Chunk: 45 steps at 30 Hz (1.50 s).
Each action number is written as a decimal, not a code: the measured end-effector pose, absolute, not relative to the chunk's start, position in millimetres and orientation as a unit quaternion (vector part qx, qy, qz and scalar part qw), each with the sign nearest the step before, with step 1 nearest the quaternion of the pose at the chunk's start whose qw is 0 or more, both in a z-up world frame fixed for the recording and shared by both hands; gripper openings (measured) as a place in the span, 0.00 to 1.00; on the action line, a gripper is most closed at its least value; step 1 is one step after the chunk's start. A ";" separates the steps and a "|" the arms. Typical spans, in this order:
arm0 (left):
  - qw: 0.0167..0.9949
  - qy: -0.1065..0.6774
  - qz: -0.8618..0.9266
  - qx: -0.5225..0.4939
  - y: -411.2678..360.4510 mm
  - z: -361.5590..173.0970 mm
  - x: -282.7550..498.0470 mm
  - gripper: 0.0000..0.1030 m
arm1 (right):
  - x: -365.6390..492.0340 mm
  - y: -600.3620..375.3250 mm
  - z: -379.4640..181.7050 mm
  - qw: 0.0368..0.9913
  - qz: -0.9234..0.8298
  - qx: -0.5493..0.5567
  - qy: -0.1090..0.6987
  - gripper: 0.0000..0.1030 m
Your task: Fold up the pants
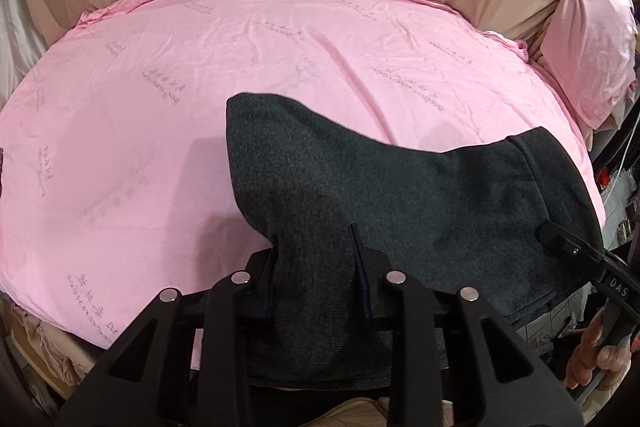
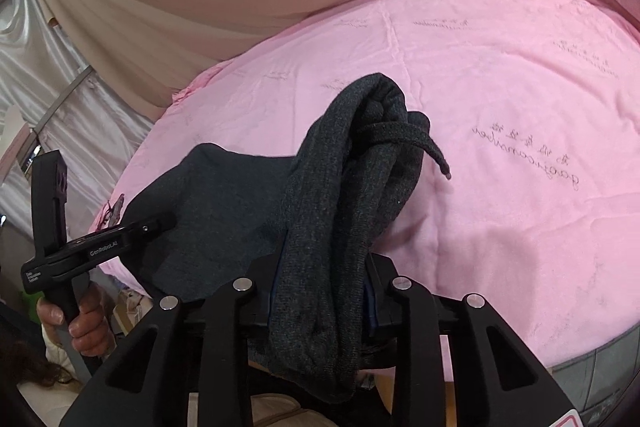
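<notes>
Dark grey knit pants (image 1: 400, 187), bunched, drawstring dangling, clamped in both the left tool (image 1: 316, 251) and the right tool (image 2: 324, 259).

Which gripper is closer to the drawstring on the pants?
Right. The right gripper is clamped on the bunched waistband of the pants, just below the drawstring. The left gripper grips the plain fabric further along.

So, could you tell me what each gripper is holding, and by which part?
Both hold the dark grey knit pants: left gripper pinches a plain edge, right gripper the bunched drawstring waistband.

Dark grey pants (image 1: 400, 187) — lifted, bunched
</notes>
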State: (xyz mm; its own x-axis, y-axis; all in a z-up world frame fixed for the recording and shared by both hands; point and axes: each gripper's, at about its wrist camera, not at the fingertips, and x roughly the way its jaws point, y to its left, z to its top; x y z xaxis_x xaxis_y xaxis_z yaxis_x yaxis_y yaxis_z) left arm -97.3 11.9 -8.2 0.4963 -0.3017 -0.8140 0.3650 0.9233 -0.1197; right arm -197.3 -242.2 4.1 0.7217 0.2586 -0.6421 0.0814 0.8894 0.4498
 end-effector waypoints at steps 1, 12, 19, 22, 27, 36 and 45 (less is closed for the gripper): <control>0.865 0.461 -0.195 0.035 12.0 -6.0 -98.4 0.27 | -199.2 -241.5 8.1 0.901 0.051 0.228 0.365 0.28; 0.885 0.414 -0.208 0.043 3.7 34.9 -92.7 0.27 | -189.9 -247.6 52.4 0.923 0.062 0.209 0.316 0.28; 0.908 0.362 -0.206 0.047 -3.5 73.2 -58.9 0.27 | -148.1 -259.6 94.2 0.942 0.069 0.188 0.271 0.28; 0.922 0.325 -0.201 0.055 -10.3 97.2 -39.0 0.27 | -121.5 -268.8 113.5 0.949 0.073 0.184 0.246 0.27; 0.944 0.260 -0.190 0.070 -26.6 136.8 4.7 0.27 | -71.6 -288.8 149.8 0.963 0.078 0.176 0.190 0.27; 0.959 0.210 -0.186 0.045 -56.7 158.1 134.1 0.35 | 43.6 -350.4 164.2 0.969 0.070 0.192 0.136 0.29; 0.916 0.387 -0.032 0.104 -52.0 -2.2 253.7 0.79 | 105.7 -407.5 49.1 0.934 -0.085 0.230 0.259 0.52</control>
